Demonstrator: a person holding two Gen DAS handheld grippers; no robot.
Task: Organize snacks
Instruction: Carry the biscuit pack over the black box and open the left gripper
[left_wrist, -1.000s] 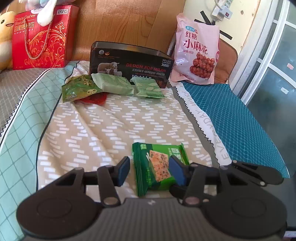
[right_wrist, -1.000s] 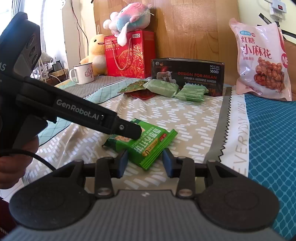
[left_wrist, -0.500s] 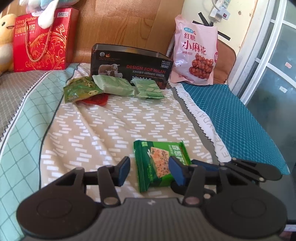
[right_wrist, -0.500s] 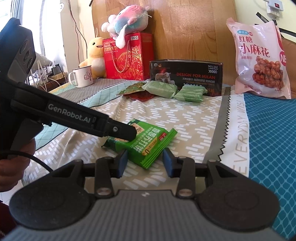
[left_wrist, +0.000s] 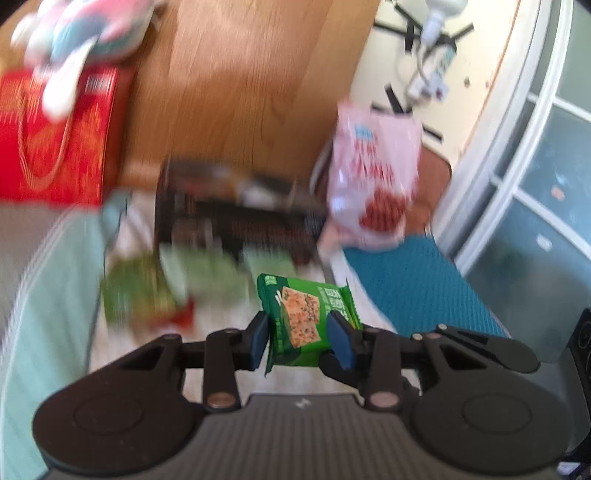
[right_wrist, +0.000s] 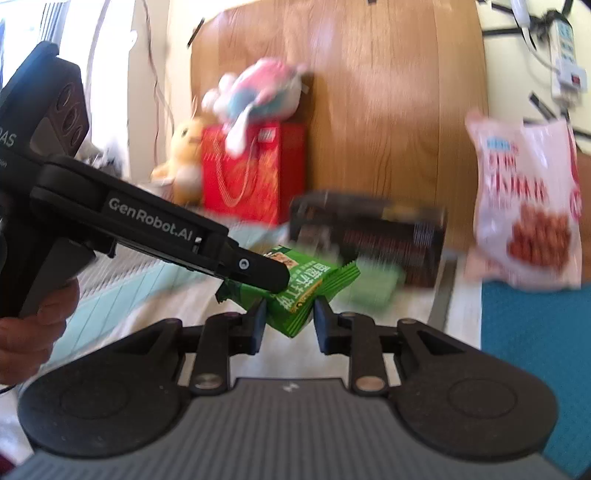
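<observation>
The green packet (left_wrist: 306, 320) in the left wrist view is clamped between the pads of the left gripper (left_wrist: 301, 338), whose jaws have just been closing, and is held clear of the bed (left_wrist: 55, 273), with blurred green packs (left_wrist: 207, 275) by a dark box (left_wrist: 236, 218) near the bed's far edge. In the right wrist view the packet (right_wrist: 308, 290) sits between the right gripper (right_wrist: 288, 320) pads, whose jaws have just been closing; they seem to touch its lower corner, while the left gripper (right_wrist: 273, 275) pinches its top.
</observation>
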